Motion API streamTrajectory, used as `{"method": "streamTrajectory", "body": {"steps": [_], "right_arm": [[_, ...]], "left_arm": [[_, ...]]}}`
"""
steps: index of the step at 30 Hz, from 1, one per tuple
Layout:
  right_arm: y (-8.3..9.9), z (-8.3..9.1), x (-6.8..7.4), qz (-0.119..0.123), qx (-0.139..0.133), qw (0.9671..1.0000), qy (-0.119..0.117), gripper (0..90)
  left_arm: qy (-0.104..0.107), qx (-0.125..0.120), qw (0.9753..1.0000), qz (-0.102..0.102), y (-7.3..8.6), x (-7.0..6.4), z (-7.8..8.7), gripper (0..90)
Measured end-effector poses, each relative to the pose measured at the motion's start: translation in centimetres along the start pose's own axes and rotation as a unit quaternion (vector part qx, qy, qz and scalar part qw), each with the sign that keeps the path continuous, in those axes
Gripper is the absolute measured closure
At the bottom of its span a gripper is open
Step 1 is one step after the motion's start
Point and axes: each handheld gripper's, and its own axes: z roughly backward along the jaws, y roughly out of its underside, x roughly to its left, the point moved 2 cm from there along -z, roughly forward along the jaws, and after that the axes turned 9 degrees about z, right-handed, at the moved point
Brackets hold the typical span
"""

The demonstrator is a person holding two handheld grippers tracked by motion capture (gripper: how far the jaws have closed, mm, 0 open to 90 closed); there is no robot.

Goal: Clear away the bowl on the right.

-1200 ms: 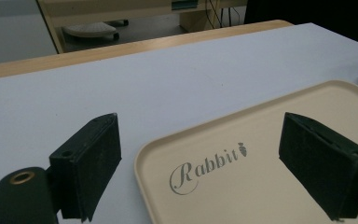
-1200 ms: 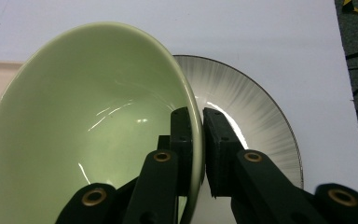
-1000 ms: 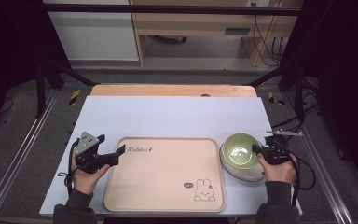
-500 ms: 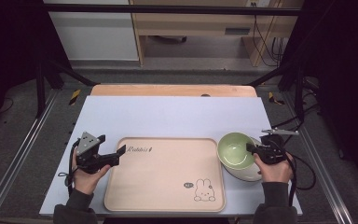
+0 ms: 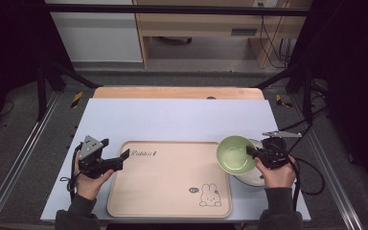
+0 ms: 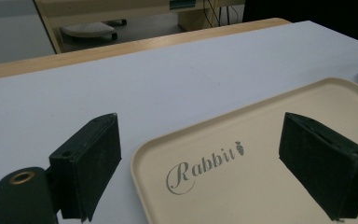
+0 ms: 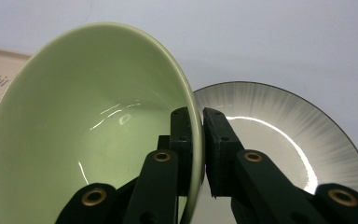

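Over the tray's (image 5: 172, 179) right edge, right gripper (image 5: 253, 154) pinches seemingly lifted green bowl (image 5: 234, 154); left gripper (image 5: 120, 157) agape.

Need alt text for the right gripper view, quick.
The right gripper pinches the rim of a pale green bowl, one jaw inside and one outside. Behind it sits a white ribbed dish on the light table.

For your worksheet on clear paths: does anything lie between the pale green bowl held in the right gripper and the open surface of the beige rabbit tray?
Nothing visible does. The right gripper pinches the rim of the pale green ceramic bowl, tilted beside the beige rectangular rabbit tray, whose surface is bare. The white ribbed plate lies behind the bowl, away from the tray.
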Motion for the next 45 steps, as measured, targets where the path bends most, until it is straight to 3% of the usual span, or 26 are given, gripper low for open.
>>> {"method": "streamTrajectory", "body": {"steps": [35, 41, 45], "right_arm": [[-3.1, -1.3, 4.7, 0.043, -0.016, 0.9976, -0.052, 83.0], [-4.0, -1.6, 5.4, 0.047, -0.021, 0.9959, -0.075, 82.9], [-4.1, -2.0, 5.8, 0.055, -0.018, 0.9959, -0.069, 83.0]], "left_arm": [[0.001, 0.000, 1.0000, 0.002, 0.0, 0.1, 0.0, 12.1], [0.008, -0.002, 0.9999, 0.015, 0.0, 0.3, -0.1, 12.0], [0.009, 0.004, 0.9999, 0.011, 0.2, 0.1, -0.3, 12.2]]}}
